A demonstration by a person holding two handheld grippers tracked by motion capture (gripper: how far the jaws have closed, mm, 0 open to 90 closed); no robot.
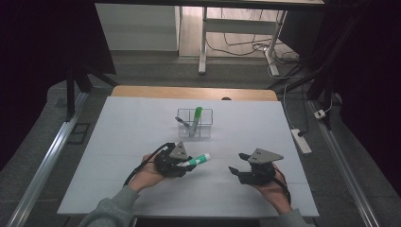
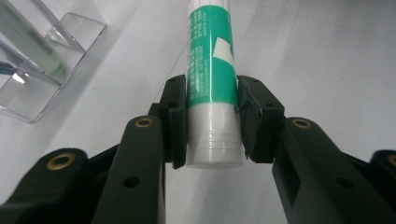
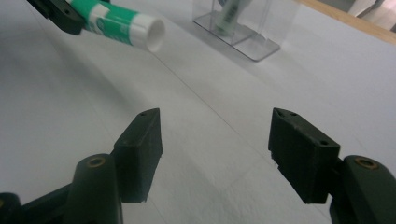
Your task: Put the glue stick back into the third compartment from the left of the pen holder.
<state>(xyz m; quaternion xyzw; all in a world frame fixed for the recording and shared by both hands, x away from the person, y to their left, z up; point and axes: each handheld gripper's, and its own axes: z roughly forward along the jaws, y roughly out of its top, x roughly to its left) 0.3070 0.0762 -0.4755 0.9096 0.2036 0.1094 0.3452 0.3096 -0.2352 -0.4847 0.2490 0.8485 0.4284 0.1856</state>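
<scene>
The left gripper (image 1: 185,163), lower centre-left of the high view, clamps a green-and-white glue stick (image 2: 211,88) whose top runs off the left gripper view's upper edge. The right gripper (image 3: 215,149) stands wide, nothing between its pads. The clear holder (image 1: 195,124) blurs its contents.

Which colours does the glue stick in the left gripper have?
The glue stick is green with white ends; the left gripper view shows it best.
</scene>
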